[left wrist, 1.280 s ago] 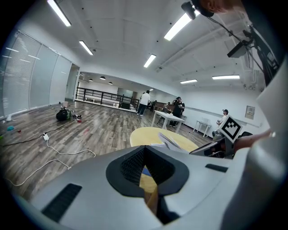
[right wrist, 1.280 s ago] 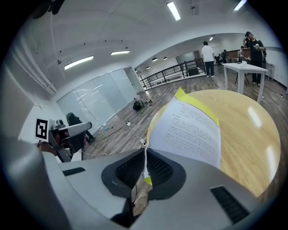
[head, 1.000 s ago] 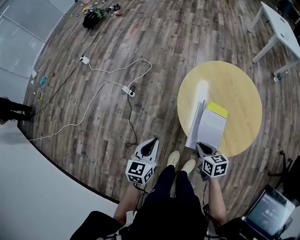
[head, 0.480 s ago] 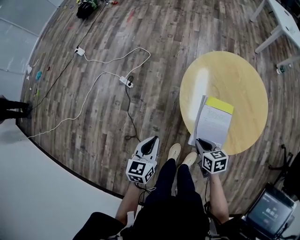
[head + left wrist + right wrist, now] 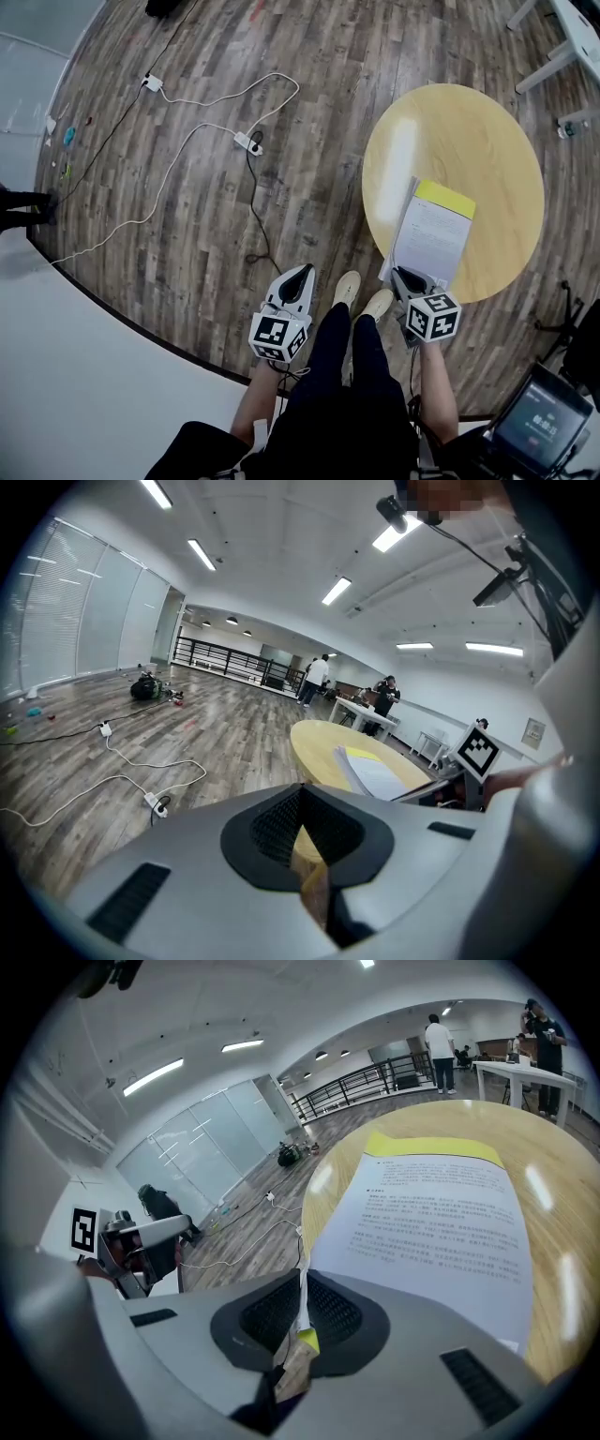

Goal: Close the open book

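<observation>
An open book [image 5: 436,234] with white printed pages and a yellow band at its far edge lies on the round yellow table [image 5: 497,141]. Its left leaf [image 5: 398,225] stands upright. My right gripper [image 5: 401,274] is at the book's near edge. In the right gripper view, the gripper [image 5: 298,1335] is shut on the thin near corner of that leaf [image 5: 302,1288], beside the flat page [image 5: 431,1213]. My left gripper [image 5: 302,275] hangs over the floor left of the table, apart from the book. Its jaws [image 5: 309,874] are shut with nothing between them. The book [image 5: 380,772] shows ahead of it.
White cables and a power strip [image 5: 246,142] lie on the wood floor to the left. The person's shoes [image 5: 347,289] stand at the table's near rim. A white table [image 5: 572,28] is at top right, a screen [image 5: 534,427] at bottom right.
Both grippers have sunk a little. The right one stays at the book's near edge with the leaf still upright in it. The head view has shifted.
</observation>
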`<state>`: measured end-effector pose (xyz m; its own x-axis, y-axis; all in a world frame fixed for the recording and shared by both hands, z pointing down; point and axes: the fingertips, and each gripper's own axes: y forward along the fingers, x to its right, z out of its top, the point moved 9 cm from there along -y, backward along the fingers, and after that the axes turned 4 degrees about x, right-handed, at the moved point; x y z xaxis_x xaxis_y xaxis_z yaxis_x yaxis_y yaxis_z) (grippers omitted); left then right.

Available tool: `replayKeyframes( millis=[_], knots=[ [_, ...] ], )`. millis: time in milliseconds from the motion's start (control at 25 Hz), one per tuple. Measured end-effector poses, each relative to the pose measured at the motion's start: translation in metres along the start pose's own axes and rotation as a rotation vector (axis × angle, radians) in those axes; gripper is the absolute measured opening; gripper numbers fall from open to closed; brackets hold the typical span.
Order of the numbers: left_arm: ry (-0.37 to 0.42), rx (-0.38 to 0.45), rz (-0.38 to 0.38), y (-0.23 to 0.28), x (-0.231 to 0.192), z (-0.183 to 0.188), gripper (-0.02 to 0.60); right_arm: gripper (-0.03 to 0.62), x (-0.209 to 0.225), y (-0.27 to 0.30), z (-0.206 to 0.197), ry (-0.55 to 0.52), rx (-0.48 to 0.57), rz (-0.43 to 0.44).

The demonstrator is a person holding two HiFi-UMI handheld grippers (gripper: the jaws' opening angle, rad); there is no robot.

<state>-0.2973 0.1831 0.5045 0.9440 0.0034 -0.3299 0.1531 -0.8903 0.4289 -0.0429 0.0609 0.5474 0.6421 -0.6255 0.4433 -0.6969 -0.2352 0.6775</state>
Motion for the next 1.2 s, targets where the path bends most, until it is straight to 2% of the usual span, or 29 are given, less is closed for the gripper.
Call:
replayKeyframes(
  millis=[560,760,1200],
  knots=[
    [0.024,0.016,-0.005,-0.005,0.009,0.009,-0.002,0.029,-0.006,-0.003,0.000,-0.011,0.031,0.030],
    [0.031,0.019,-0.009,-0.008,0.013,0.011,-0.002,0.089,-0.012,-0.004,0.000,-0.013,0.027,0.042],
    [0.062,0.035,-0.030,-0.010,0.024,0.019,-0.002,0.089,-0.008,-0.022,0.005,0.004,0.071,0.027]
  ],
)
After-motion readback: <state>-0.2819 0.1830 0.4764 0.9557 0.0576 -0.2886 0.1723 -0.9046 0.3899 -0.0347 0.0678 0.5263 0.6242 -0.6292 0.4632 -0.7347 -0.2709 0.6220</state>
